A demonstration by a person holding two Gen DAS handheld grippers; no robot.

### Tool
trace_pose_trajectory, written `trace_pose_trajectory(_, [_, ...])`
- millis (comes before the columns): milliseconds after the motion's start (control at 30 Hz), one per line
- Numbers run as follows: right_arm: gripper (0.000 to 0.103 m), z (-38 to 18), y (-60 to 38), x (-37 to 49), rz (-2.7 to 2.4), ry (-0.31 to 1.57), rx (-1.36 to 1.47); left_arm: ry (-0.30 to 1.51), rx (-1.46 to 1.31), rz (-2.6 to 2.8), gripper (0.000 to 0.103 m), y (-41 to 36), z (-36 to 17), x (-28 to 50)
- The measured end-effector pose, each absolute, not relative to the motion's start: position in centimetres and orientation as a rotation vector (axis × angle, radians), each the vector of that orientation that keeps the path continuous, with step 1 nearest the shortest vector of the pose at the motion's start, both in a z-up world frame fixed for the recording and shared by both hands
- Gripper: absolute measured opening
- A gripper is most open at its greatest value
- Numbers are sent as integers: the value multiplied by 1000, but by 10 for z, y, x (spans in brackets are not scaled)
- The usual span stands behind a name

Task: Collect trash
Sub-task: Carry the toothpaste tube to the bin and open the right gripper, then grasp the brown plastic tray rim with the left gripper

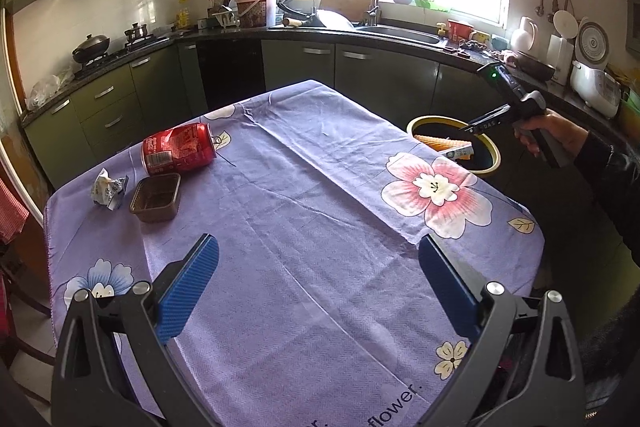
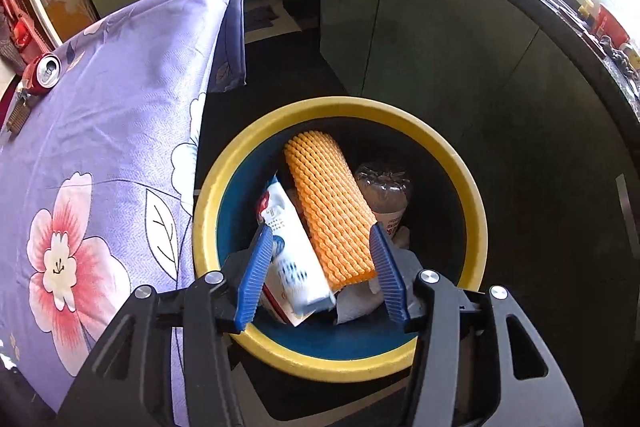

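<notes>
The yellow-rimmed round bin (image 2: 472,187) beside the purple floral tablecloth (image 1: 320,227) already holds an orange foam net sleeve (image 2: 332,211), a white carton (image 2: 296,267) and a clear plastic bottle (image 2: 384,187), seen only by the right wrist. Left on the far-left cloth: a dented red drink can (image 1: 178,149), a crumpled white wrapper (image 1: 108,189) and a brown plastic tray (image 1: 156,197). The right gripper (image 2: 320,267) hangs over the bin, jaws apart and empty; the left gripper (image 1: 318,279) is spread wide, empty.

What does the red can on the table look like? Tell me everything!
The can is red metal with white writing and a white label panel. It looks dented and lies on its side on the purple tablecloth, near the far left corner. Its silver top, already opened, faces the bin side. A small brown tray sits just in front of it, very close; no gripper touches it.
</notes>
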State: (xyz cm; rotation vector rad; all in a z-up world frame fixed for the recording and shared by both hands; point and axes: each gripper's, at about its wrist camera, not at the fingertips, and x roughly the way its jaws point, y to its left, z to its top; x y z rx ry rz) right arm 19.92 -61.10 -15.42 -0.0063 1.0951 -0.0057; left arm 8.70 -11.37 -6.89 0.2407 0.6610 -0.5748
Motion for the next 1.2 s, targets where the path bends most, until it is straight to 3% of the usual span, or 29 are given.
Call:
trace_pose_trajectory(167, [57,-135,-597,180,29,1050,-7,695,239,-549,95,-100,-66,118])
trace_pose_trajectory(500, [57,-129,-561,177,114,1039,-45,825,208,-489,95,-67,-69,238])
trace_pose_trajectory(567, [57,-132,-558,180,122,1044,-48,873,179,-490,87,-67,-78,257])
trace_pose_trajectory(633, [57,-134,-555,182,130,1050,-51,919,172,-467,71,-69,-90,274])
trace_pose_trajectory(700, [57,-135,-553,182,138,1054,-50,946,167,-449,64,-70,-101,288])
trace_pose_trajectory(1200, [58,-143,-546,189,175,1065,-44,1070,163,-343,29,-70,-144,318])
